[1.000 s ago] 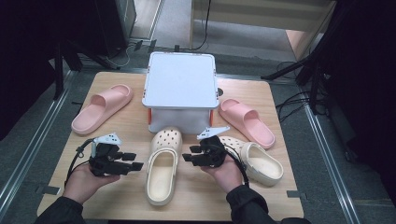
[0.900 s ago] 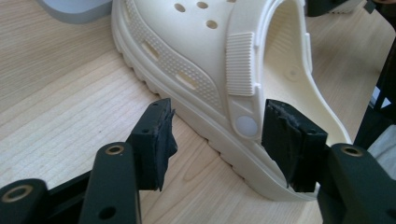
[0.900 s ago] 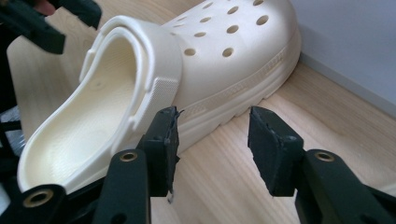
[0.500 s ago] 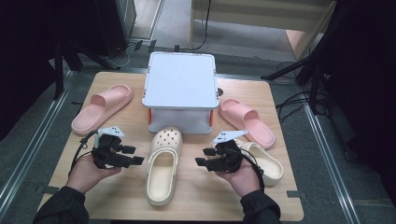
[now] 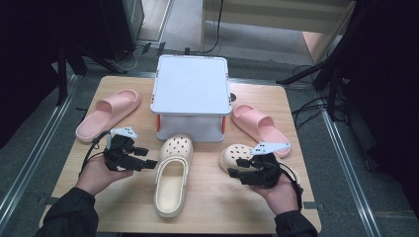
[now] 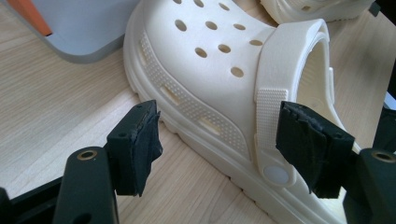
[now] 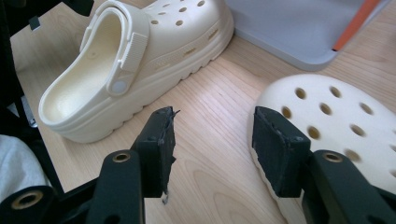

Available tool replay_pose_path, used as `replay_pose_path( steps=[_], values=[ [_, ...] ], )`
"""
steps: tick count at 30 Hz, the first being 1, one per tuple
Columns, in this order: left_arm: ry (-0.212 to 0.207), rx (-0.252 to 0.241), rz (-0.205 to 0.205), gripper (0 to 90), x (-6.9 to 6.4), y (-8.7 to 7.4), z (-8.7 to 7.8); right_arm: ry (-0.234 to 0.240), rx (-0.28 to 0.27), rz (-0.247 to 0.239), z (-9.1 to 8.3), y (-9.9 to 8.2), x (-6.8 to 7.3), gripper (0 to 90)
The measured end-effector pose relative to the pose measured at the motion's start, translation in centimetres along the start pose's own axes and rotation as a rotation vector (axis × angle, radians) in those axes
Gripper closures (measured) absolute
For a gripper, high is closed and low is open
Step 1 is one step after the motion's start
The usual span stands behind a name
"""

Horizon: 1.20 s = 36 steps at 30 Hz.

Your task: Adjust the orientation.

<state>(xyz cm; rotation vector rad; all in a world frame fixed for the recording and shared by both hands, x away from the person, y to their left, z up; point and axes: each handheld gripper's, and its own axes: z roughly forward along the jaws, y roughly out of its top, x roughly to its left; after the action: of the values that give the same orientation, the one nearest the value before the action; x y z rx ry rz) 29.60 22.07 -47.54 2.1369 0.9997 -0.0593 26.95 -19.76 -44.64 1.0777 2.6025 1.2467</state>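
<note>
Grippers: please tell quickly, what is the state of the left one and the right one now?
Left gripper: open, jaws just opened wider, holding nothing, beside the middle cream clog.
Right gripper: open, holding nothing, near the right cream clog.

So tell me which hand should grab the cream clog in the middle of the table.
Probably left. The left tool sits right beside the middle clog, open, its side between the jaws in the left gripper view. The right tool is open over the other clog.
</note>
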Motion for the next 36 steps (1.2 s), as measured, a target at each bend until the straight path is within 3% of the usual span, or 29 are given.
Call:
replay_pose_path(
  steps=[9,19,25,33,36],
  values=[
    [-0.012,0.0,0.017,29.8,0.0,0.8,0.5,-0.027,0.013,-0.007,-2.5,-1.6,-0.9,48.7],
    [-0.032,-0.005,0.007,29.9,0.4,1.0,0.7,-0.05,0.017,0.033,-4.3,-3.0,-2.3,47.3],
    [-0.031,0.0,0.003,29.9,0.4,1.0,0.7,-0.082,0.003,0.076,-5.5,-4.1,-3.8,47.4],
    [-0.032,0.01,0.006,29.9,0.4,1.0,0.8,-0.104,0.017,0.08,-5.4,-4.7,-4.9,47.1],
    [-0.028,0.006,0.003,29.9,0.4,0.9,0.8,-0.101,0.051,0.082,-4.5,-4.7,-5.3,47.8]
  ],
)
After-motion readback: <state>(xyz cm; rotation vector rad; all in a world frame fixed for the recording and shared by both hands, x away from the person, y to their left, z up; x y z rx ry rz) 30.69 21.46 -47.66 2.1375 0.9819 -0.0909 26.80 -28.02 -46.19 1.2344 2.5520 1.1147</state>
